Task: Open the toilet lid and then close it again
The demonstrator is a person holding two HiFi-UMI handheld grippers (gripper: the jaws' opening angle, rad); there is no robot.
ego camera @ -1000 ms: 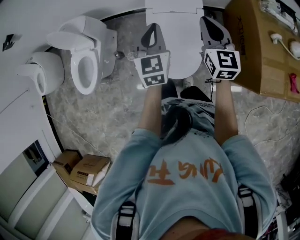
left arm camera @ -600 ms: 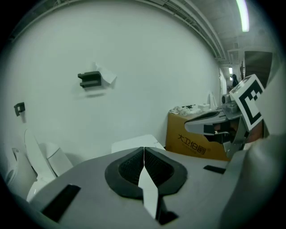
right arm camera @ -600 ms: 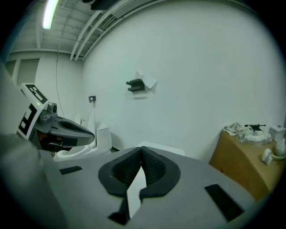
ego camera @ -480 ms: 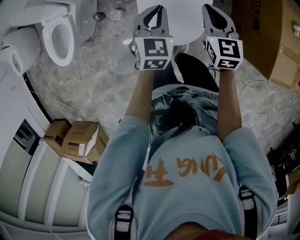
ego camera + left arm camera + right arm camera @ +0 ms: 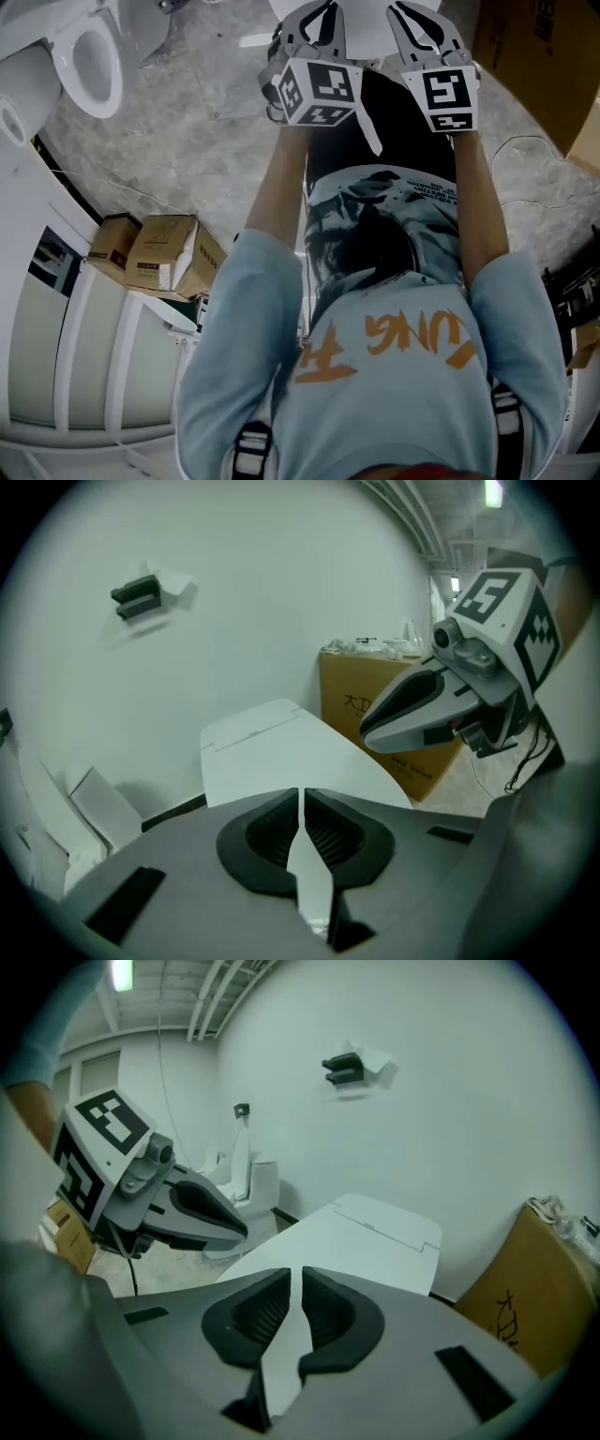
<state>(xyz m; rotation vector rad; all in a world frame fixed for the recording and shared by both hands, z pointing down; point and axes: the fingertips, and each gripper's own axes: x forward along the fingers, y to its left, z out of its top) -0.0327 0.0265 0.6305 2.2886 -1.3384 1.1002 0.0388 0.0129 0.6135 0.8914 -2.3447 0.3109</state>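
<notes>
Since a second ago both my grippers have climbed to the top of the head view, and the toilet lid (image 5: 367, 19) has shrunk to a white sliver between them at the top edge. The other toilet (image 5: 89, 66) has slid into the upper left corner. The small cardboard boxes (image 5: 159, 253) on the floor now sit at mid left.

My left gripper (image 5: 302, 794) has its jaws together, empty. My right gripper (image 5: 298, 1274) has just been opening – a narrow gap, nothing in it.

The lid lies shut just past both pairs of jaws, at the centre of each gripper view.

The big brown box (image 5: 349, 684) beside it carries dark print I cannot read – likewise the orange lettering on my shirt.
</notes>
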